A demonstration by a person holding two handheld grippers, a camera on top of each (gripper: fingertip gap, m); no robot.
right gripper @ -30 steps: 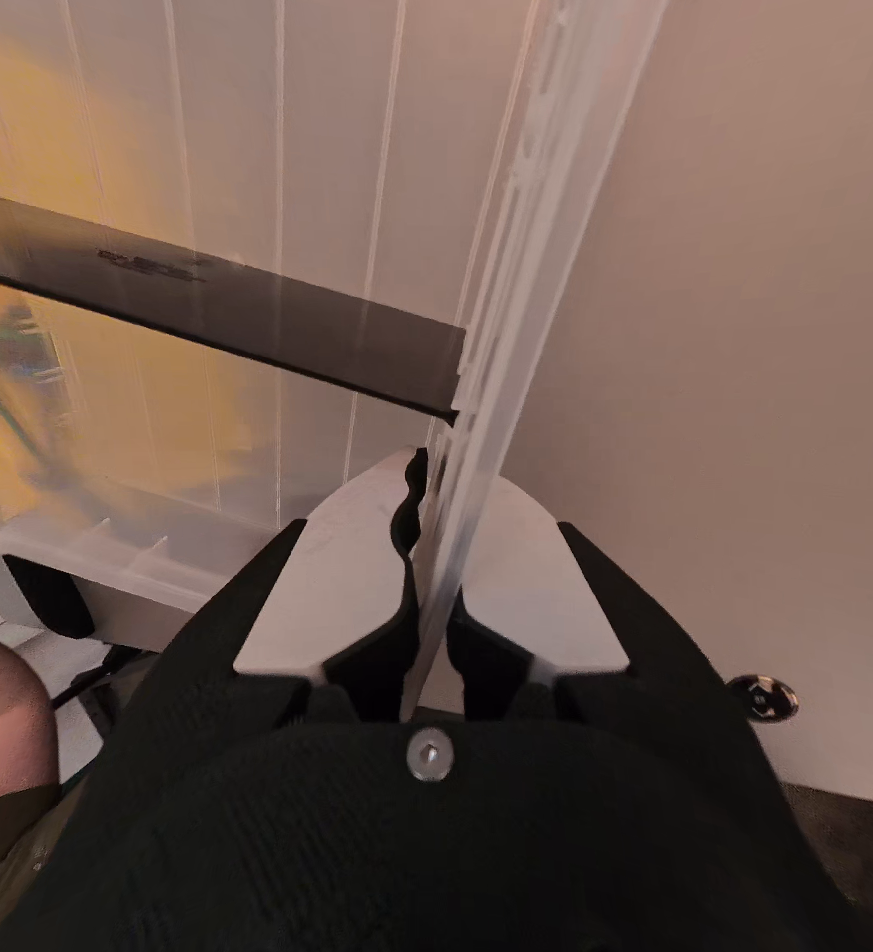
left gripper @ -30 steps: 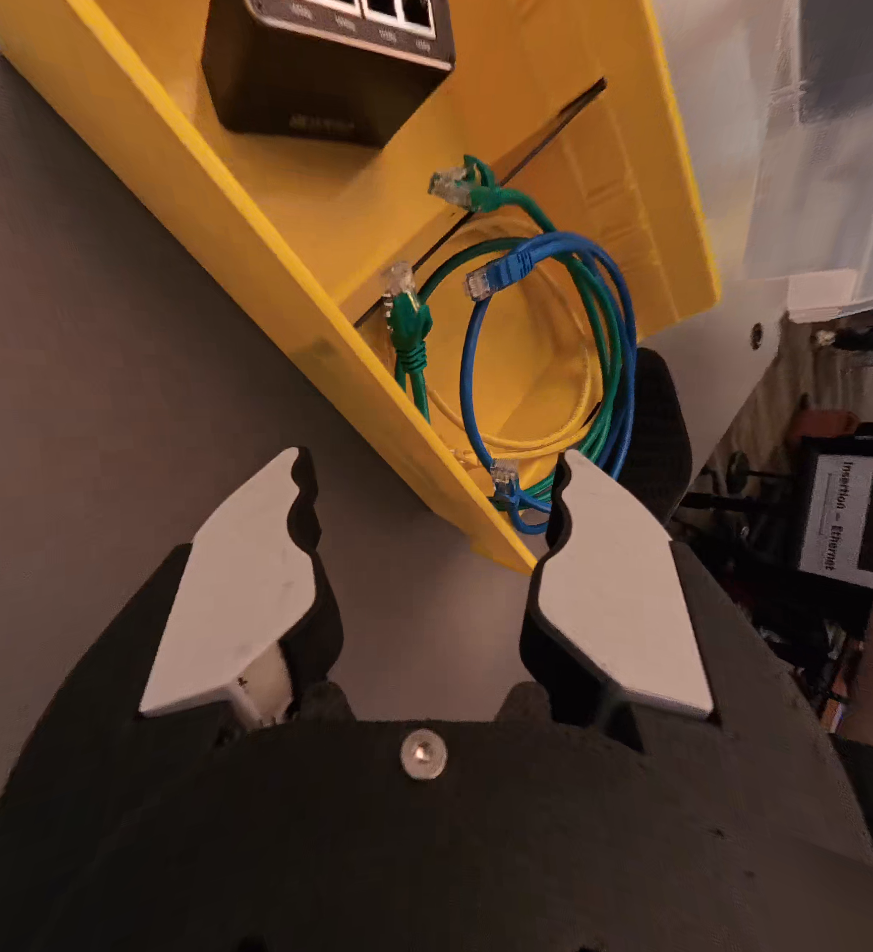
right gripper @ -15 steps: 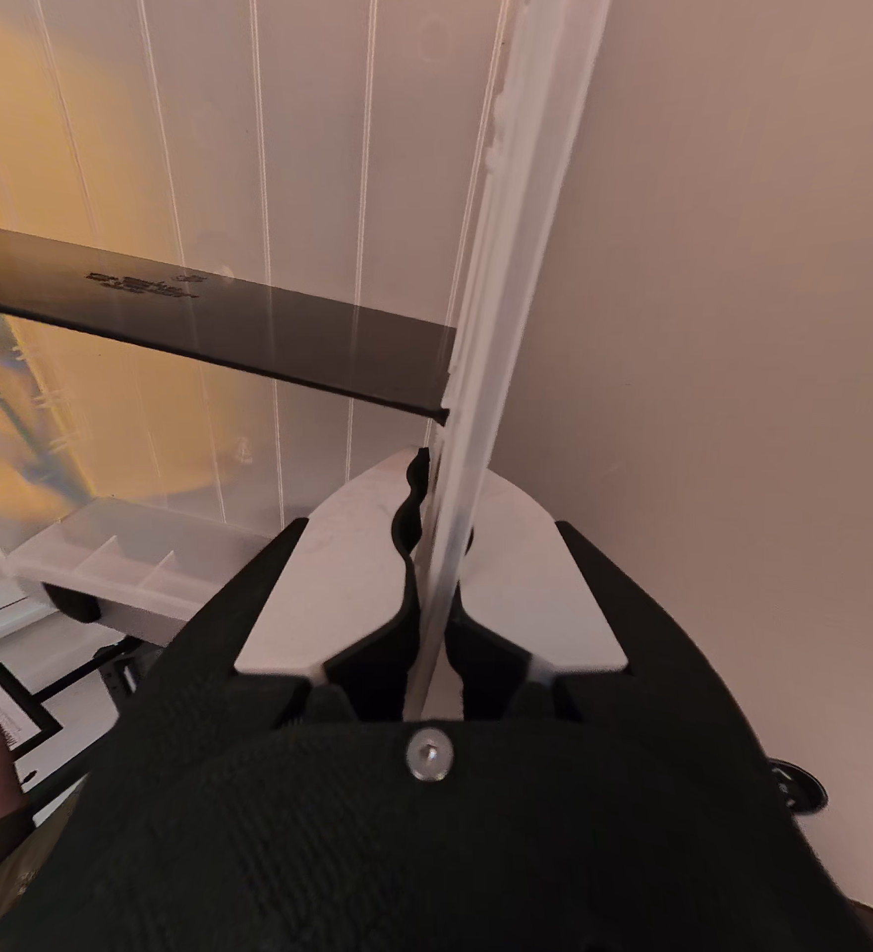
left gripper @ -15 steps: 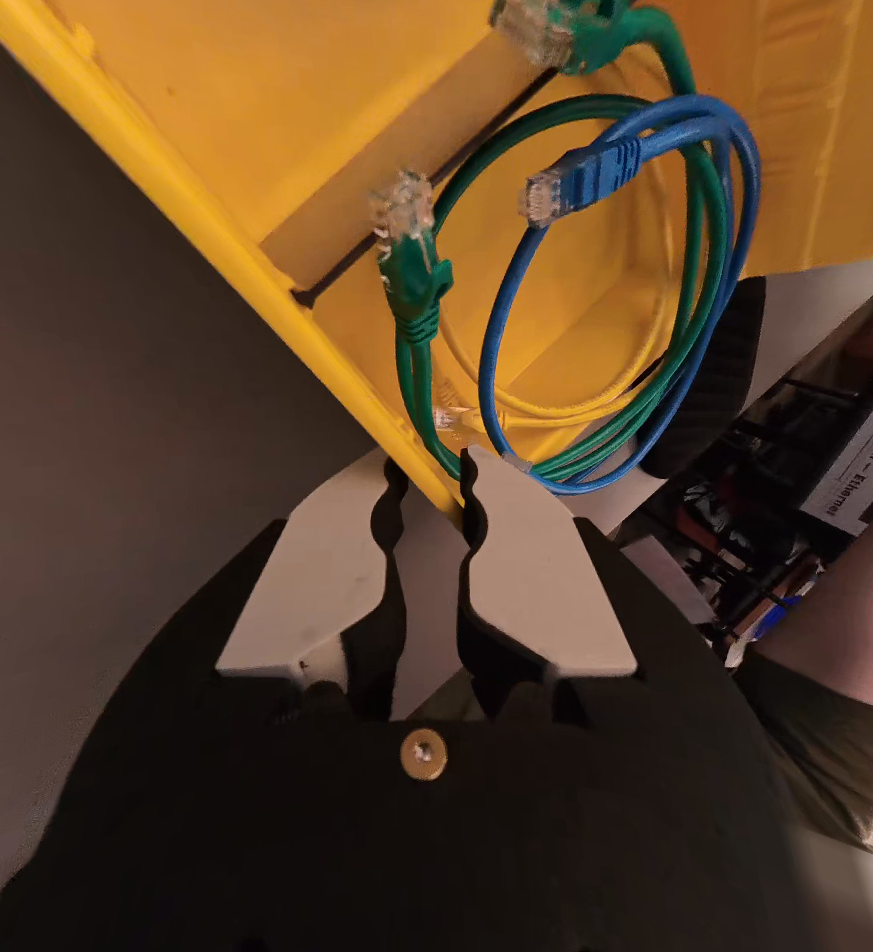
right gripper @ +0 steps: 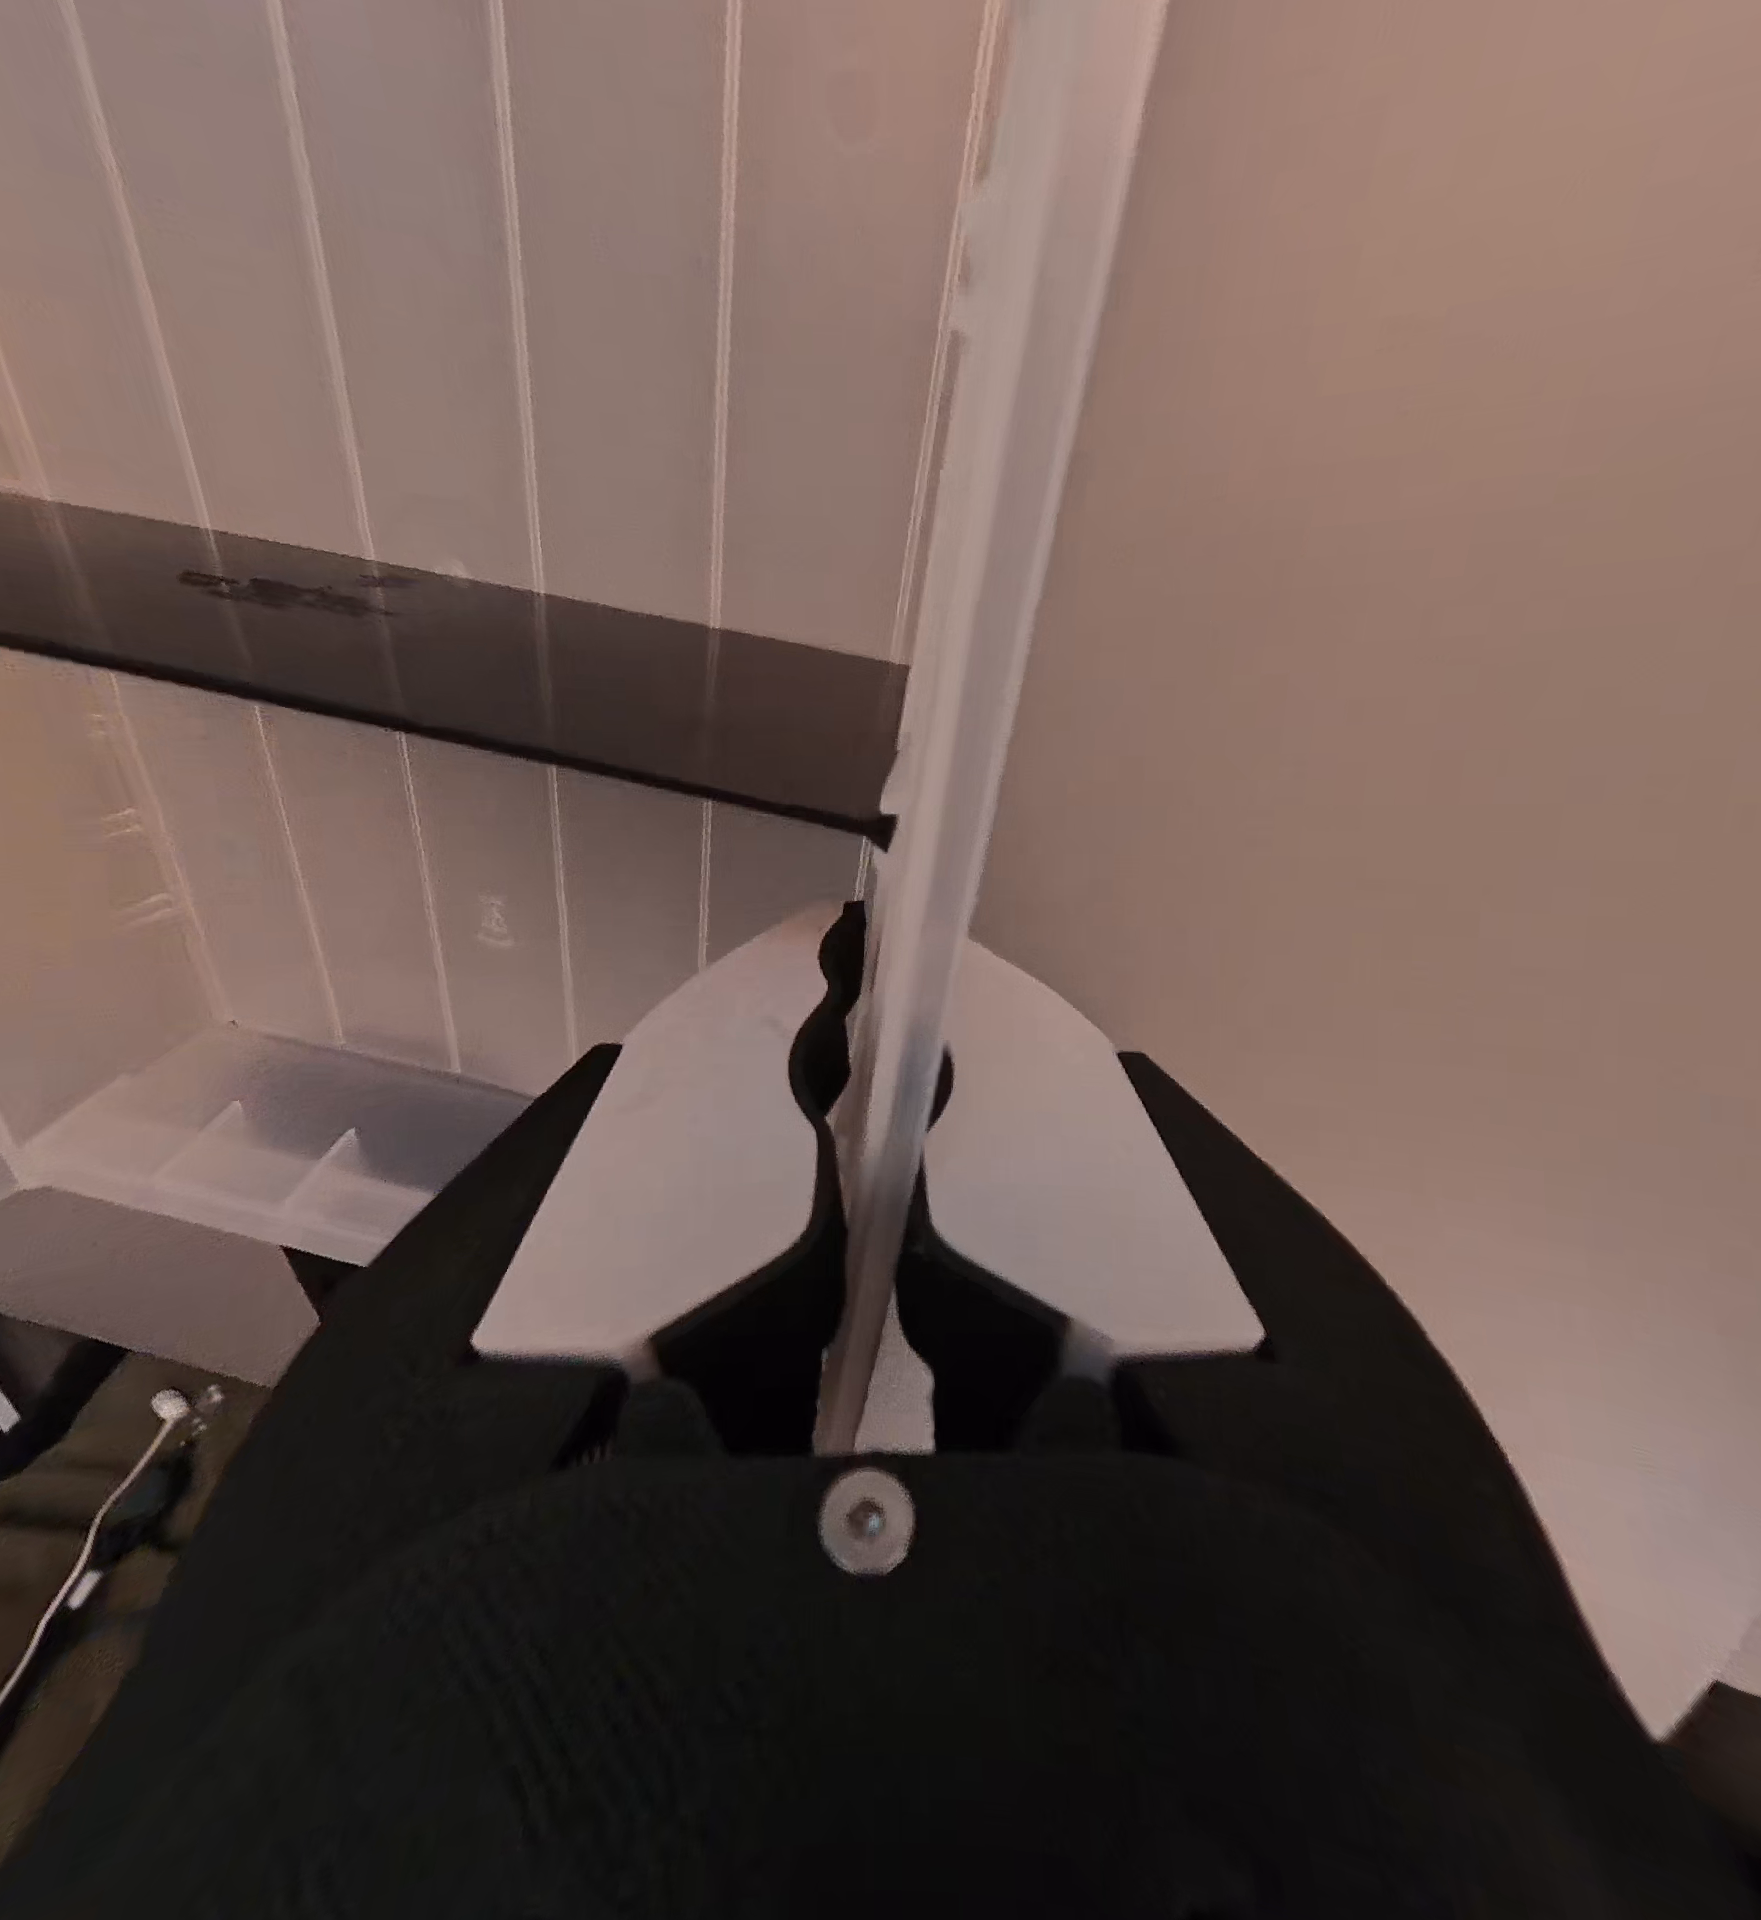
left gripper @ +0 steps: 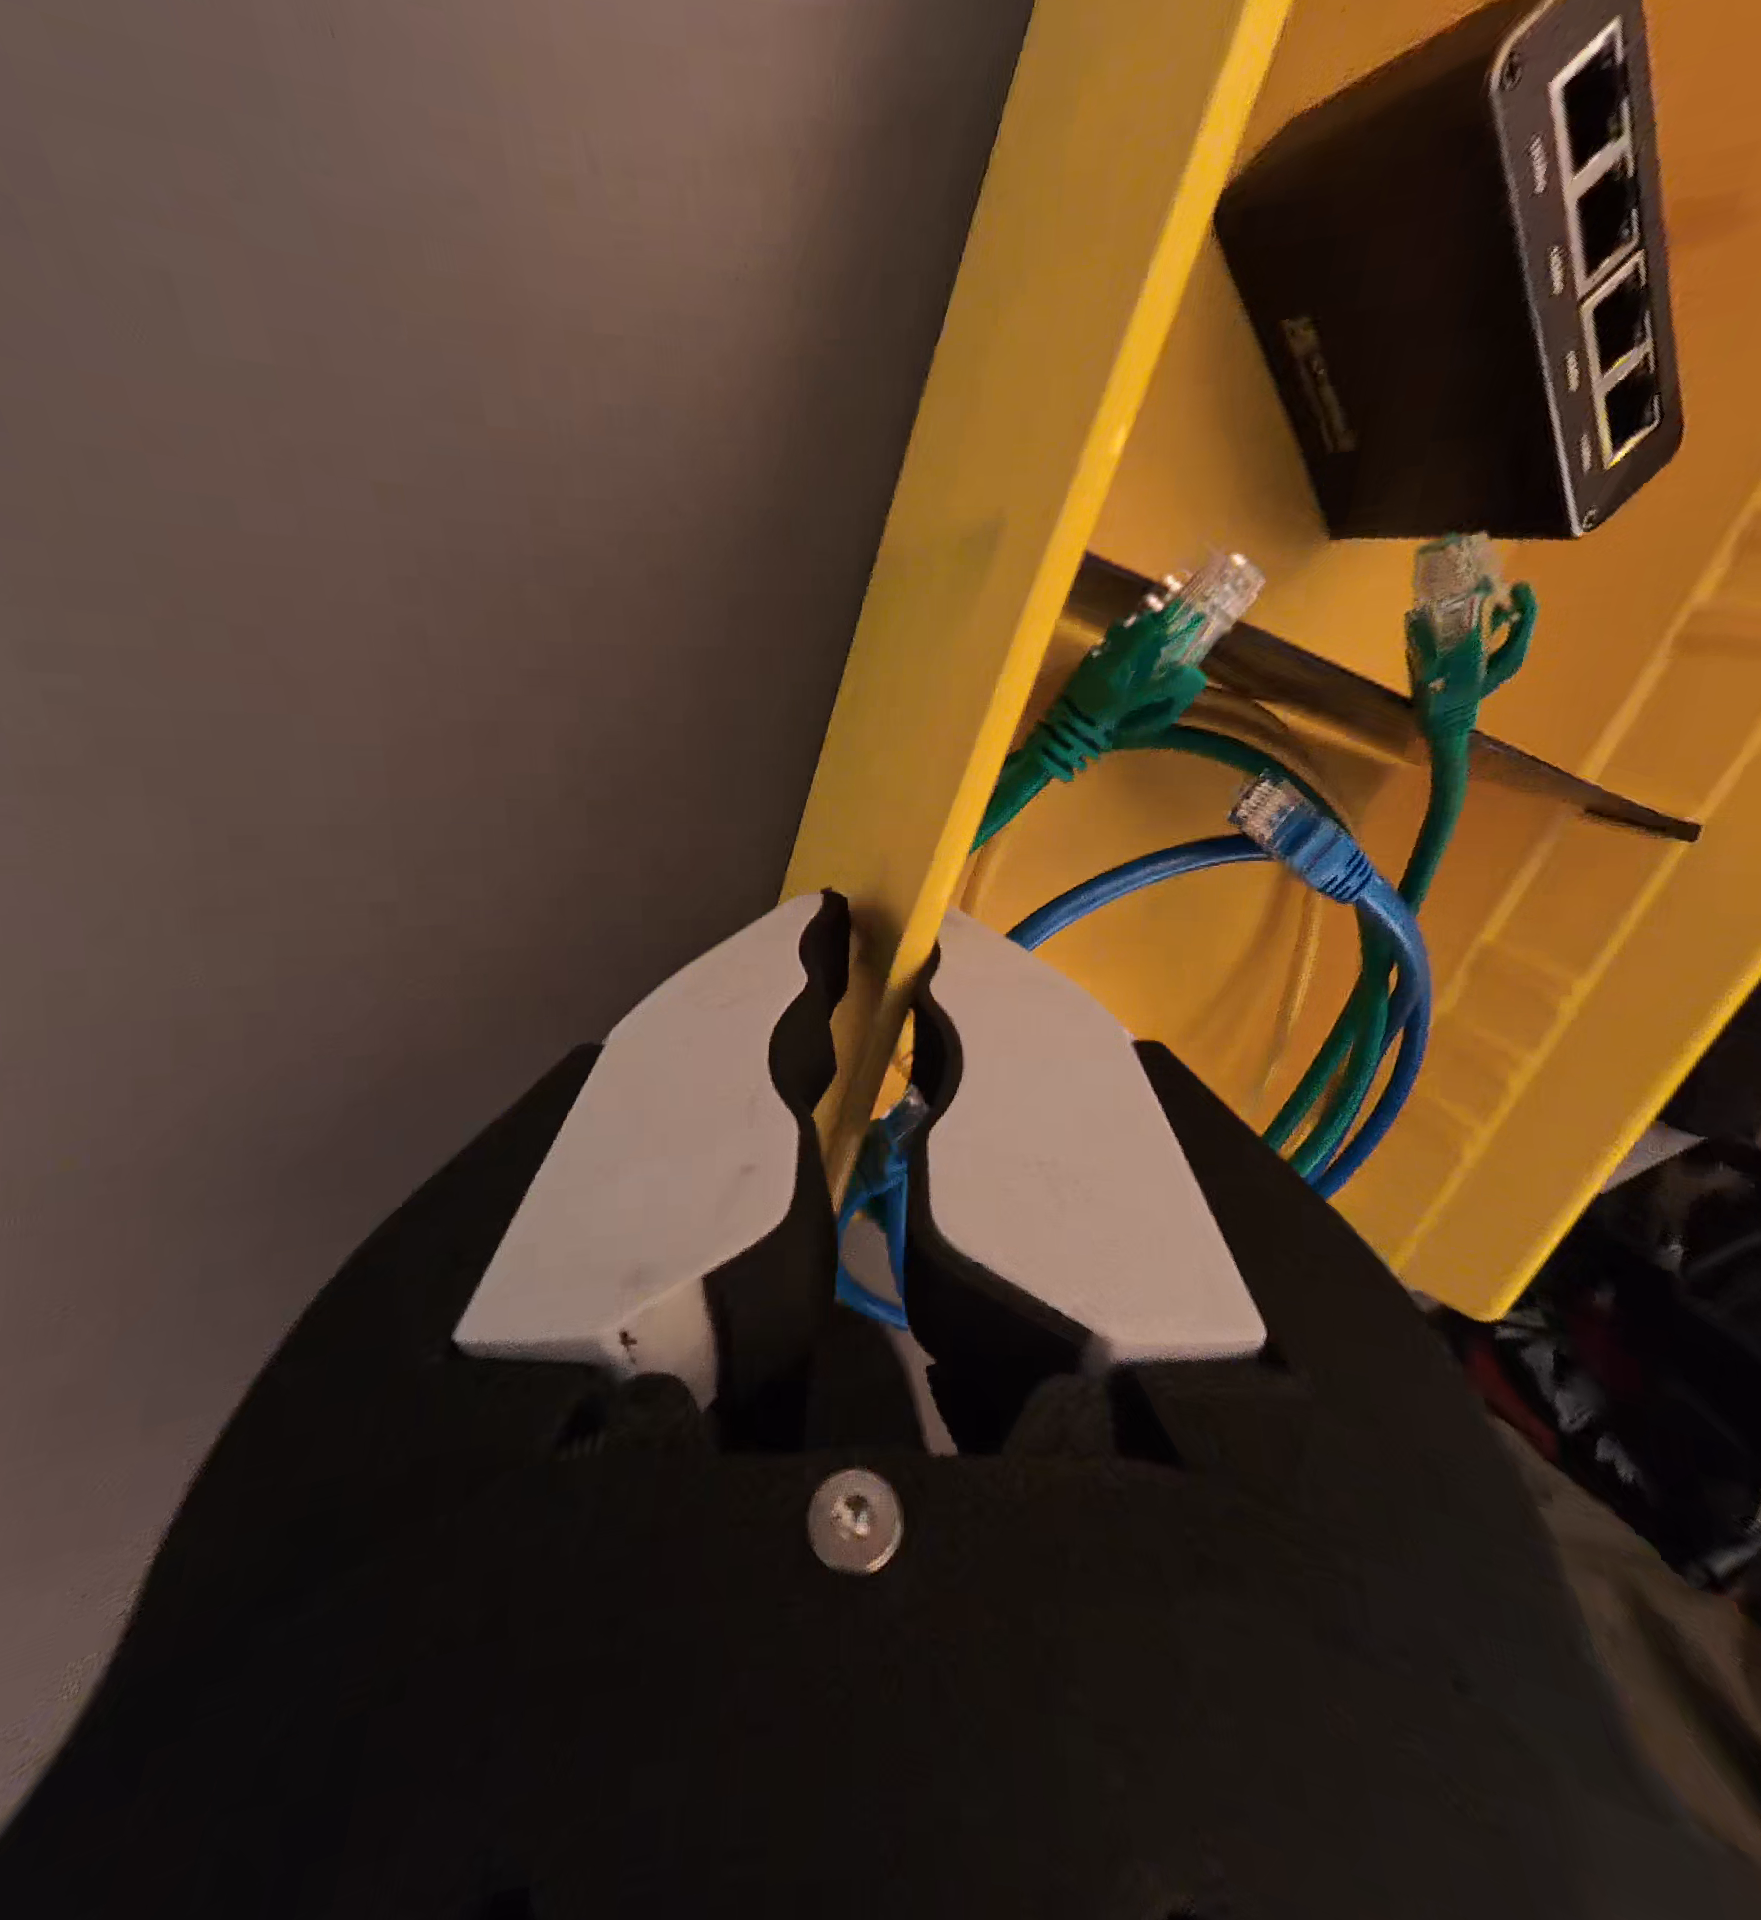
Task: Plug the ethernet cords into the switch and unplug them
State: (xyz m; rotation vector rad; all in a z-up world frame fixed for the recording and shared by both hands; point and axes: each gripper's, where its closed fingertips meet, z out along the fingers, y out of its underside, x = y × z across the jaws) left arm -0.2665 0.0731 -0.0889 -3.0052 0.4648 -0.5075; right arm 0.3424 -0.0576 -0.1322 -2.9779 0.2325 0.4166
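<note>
A yellow bin (left gripper: 1011, 520) holds a black switch (left gripper: 1395, 270) with several empty ports facing right. Behind a black divider (left gripper: 1478, 748) lie a coiled green cord (left gripper: 1146, 665) with its second plug (left gripper: 1458, 634) beside the switch, and a blue cord (left gripper: 1312, 842). No cord is plugged in. My left gripper (left gripper: 886, 935) is shut on the yellow bin's side wall; one blue plug (left gripper: 886, 1132) shows between its fingers. My right gripper (right gripper: 897, 966) is shut on the wall of a clear plastic bin (right gripper: 1011, 416) that has a black divider (right gripper: 440, 644) inside.
A grey tabletop (left gripper: 336, 520) lies left of the yellow bin. Dark clutter (left gripper: 1686, 1351) shows past the bin's lower right corner. A pale surface (right gripper: 1478, 623) lies right of the clear bin. A thin white cable (right gripper: 76, 1538) hangs at lower left. The gap from one gripper's tips to the other's is roughly 65 centimetres.
My left gripper went from open to shut on the yellow bin's wall, and the view swung so the switch shows again. My right gripper stayed shut on the clear bin; the yellow behind it vanished.
</note>
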